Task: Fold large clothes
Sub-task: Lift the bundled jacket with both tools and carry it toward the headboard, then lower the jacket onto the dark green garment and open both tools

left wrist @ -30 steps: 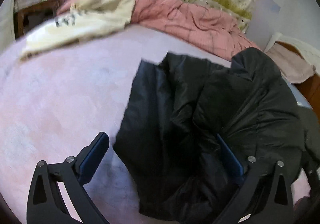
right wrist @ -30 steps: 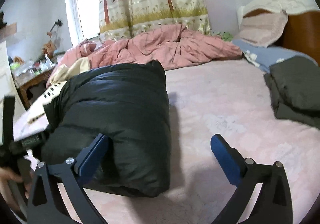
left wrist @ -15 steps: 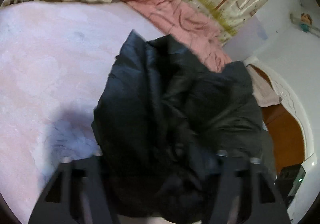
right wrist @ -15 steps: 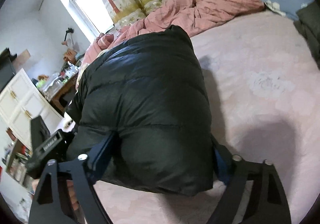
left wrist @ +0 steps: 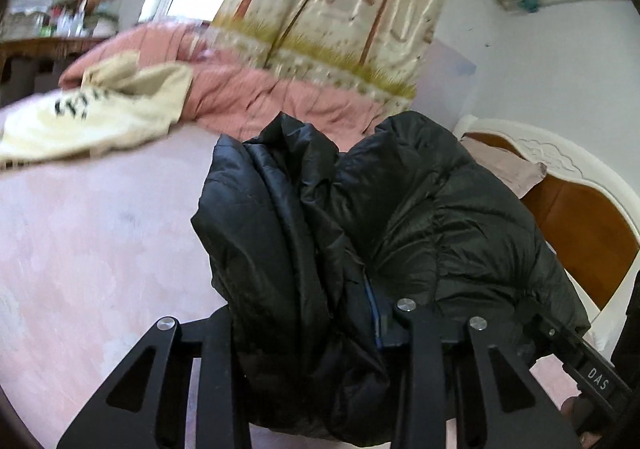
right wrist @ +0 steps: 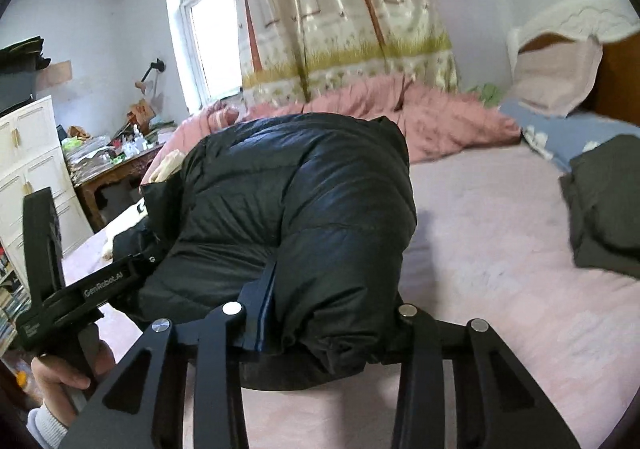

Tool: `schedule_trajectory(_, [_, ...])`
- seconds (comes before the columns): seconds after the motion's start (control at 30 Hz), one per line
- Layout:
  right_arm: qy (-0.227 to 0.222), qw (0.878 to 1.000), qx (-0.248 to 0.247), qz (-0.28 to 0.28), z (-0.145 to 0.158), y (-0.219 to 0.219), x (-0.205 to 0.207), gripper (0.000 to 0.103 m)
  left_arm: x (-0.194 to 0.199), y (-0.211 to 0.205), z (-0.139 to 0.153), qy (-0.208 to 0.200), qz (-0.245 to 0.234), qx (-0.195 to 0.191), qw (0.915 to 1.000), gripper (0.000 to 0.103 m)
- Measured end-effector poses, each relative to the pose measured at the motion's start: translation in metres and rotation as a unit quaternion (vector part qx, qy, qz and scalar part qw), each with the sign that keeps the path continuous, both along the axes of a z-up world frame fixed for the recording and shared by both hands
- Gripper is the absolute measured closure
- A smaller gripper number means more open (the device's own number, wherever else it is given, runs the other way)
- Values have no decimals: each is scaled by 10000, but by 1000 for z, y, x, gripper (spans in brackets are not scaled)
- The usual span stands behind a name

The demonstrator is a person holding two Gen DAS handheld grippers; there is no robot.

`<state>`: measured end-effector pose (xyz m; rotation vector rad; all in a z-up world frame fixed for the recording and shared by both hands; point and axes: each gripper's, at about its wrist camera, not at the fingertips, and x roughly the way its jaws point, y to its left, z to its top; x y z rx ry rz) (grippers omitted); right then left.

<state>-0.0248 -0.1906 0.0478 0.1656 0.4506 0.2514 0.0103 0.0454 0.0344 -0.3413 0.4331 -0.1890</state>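
Both hand-held grippers (left wrist: pixel 304 313) (right wrist: pixel 328 313) clamp black jacket (right wrist: pixel 304 201) | bundle runs away from cameras

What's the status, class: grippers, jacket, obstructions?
Left gripper and right gripper both shut on black puffer jacket. Jacket bundled on pink bed. Folded dark garment lies apart.

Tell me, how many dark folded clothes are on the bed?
2: the black puffer jacket bundled in the middle, gripped at both ends, and a dark folded garment at the bed's right side. Others may be hidden.
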Motion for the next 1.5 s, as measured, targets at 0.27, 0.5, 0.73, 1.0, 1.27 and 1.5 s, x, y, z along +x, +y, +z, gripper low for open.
schedule_trajectory(0.27, [-422, 9986, -113, -310, 57, -38, -22, 64, -2, -47, 54, -551, -325, 68, 9979, 71])
schedule_trajectory(0.5, [-1177, 9801, -557, -1497, 118, -137, -61, 62, 16, -172, 114, -1208, -1401, 265, 9824, 70])
schedule_trajectory(0.73, [-1506, 9380, -805, -3017, 147, -237, -66, 62, 70, -304, 145, -1486, -2195, -83, 9642, 70])
schedule_trajectory(1.0, [-1116, 8853, -1293, -4326, 100, -323, -46, 61, 107, -418, 87, -1460, -2826, -24, 9481, 70])
schedule_trajectory(1.27, [-129, 8849, -1217, -4494, 29, -377, -3, 59, 140, -464, 7, -790, -2891, 370, 9533, 68])
schedule_trajectory(1.5, [-161, 8888, -1058, -4457, 22, -380, -3, 51, 135, -458, 3, -596, -2928, 533, 9528, 52])
